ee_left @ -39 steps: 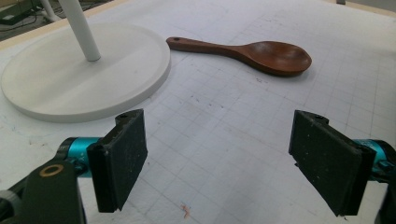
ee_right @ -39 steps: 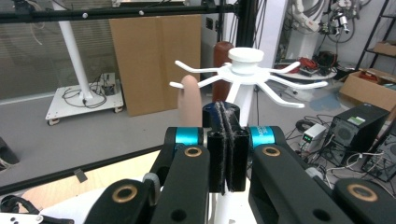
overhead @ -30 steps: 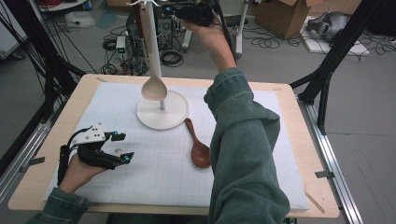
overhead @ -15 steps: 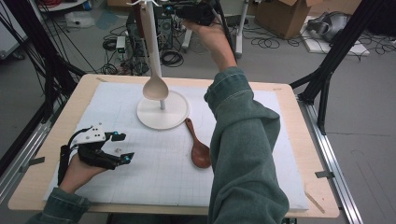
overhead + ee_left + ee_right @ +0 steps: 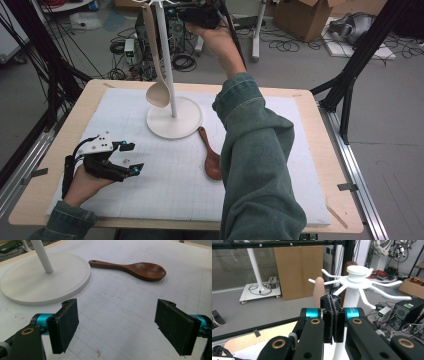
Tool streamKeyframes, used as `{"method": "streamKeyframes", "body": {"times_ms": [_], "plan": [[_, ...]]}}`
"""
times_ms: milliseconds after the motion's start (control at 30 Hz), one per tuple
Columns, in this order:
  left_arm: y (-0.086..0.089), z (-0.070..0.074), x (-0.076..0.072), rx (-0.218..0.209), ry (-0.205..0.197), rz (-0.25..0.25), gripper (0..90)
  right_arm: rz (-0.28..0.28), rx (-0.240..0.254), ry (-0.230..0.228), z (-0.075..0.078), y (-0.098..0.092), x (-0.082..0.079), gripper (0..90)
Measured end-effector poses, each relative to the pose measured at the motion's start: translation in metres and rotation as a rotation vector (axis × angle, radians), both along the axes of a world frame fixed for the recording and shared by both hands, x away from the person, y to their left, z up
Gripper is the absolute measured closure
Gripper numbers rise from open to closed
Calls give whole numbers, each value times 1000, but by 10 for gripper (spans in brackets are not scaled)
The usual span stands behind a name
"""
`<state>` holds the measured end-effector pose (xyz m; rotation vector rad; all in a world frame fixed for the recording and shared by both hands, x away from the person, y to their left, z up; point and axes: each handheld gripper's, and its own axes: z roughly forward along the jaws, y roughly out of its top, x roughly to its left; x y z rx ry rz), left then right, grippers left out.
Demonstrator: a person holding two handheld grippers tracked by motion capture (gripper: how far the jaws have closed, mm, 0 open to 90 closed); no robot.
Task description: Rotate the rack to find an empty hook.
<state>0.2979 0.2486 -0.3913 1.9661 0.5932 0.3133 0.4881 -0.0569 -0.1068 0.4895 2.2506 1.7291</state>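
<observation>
A white stand (image 5: 174,121) with a round base and a tall pole rises at the back of the mat. A pale wooden spoon (image 5: 158,93) hangs from one of its top spokes (image 5: 358,277), with the spoon's handle (image 5: 319,291) showing beside the hub. A dark brown spoon (image 5: 210,158) (image 5: 140,268) lies flat on the mat, right of the base. My left gripper (image 5: 133,157) (image 5: 125,327) rests low on the mat's left side, open and with nothing between its pads. My right gripper (image 5: 197,15) (image 5: 332,315) is raised beside the stand's top, its pads pressed together with nothing visible between them.
A white gridded mat (image 5: 280,165) covers the wooden table (image 5: 340,220). My right sleeve (image 5: 255,160) crosses the mat's right half. Black frame posts (image 5: 350,75), cables, boxes and equipment stand on the floor beyond the table.
The hanging pale spoon sits slightly further left of the pole than before. My right gripper has shifted a little to the left at the top. The left gripper has stayed put.
</observation>
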Motion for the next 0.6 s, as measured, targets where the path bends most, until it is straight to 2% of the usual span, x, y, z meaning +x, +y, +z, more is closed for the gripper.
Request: {"method": "streamKeyframes", "body": {"times_ms": [333,600], "plan": [[1,1,-1,-6,-2,2,196,11,-9,-5,-1,13,-2,900],[-1,2,-1,-4,-4,-4,196,33,3,-1,-5,8,-11,897]]}}
